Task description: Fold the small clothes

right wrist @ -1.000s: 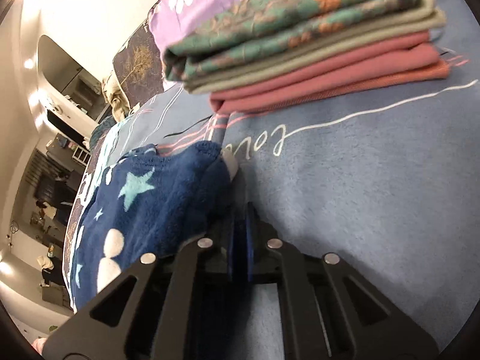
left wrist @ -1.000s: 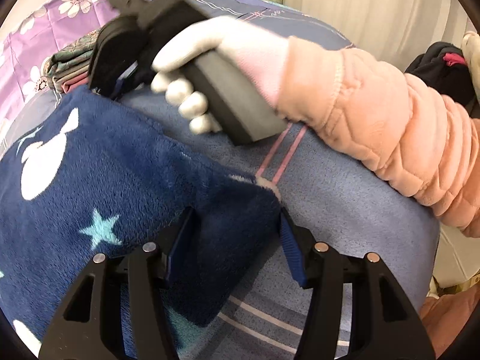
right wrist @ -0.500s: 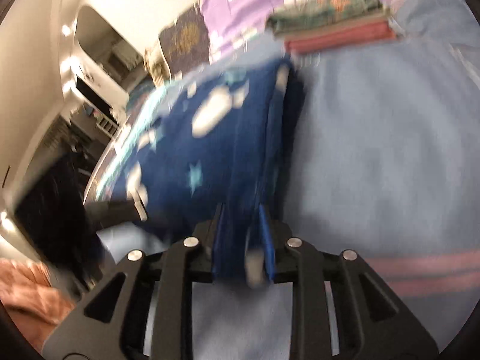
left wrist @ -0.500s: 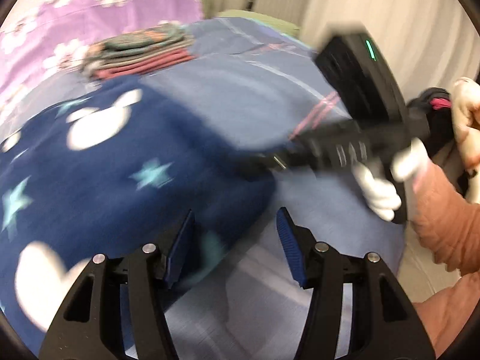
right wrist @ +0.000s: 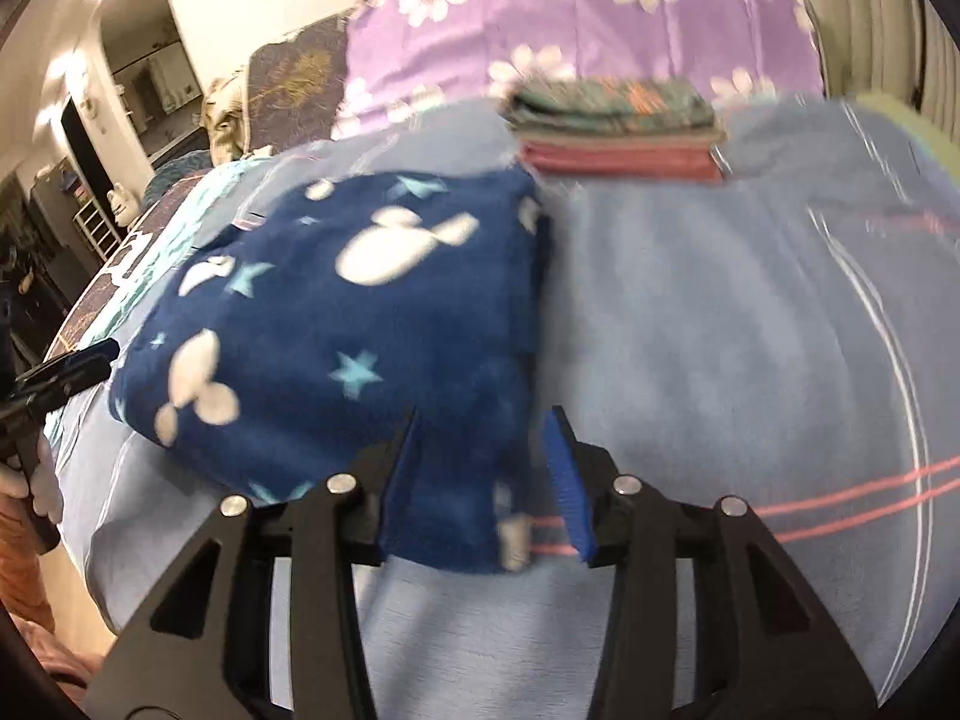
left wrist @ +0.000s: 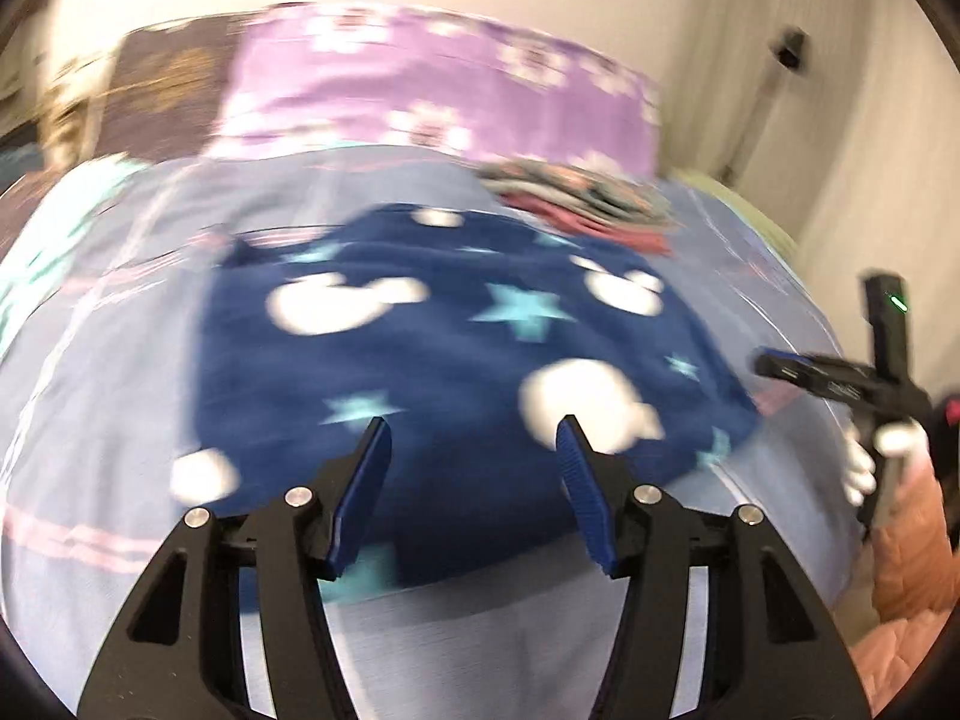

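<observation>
A navy fleece garment [left wrist: 456, 348] with white mouse heads and teal stars lies folded on the blue bedspread [left wrist: 90, 456]. It also shows in the right wrist view [right wrist: 360, 324]. My left gripper [left wrist: 474, 456] is open, above the garment's near edge, holding nothing. My right gripper [right wrist: 483, 450] is open, its jaws standing on either side of the garment's near right corner without gripping it. The right gripper also shows at the right edge of the left wrist view [left wrist: 840, 378], clear of the garment.
A stack of folded clothes [right wrist: 618, 132], green floral on top and pink below, sits behind the garment by a purple floral pillow [right wrist: 600, 24]. Bare bedspread [right wrist: 750, 330] lies right of the garment. A curtain [left wrist: 780, 90] hangs at far right.
My right gripper carried the garment's corner toward the near edge, then opened and let go. My left gripper pulled back. Both views now look across the whole folded garment.
</observation>
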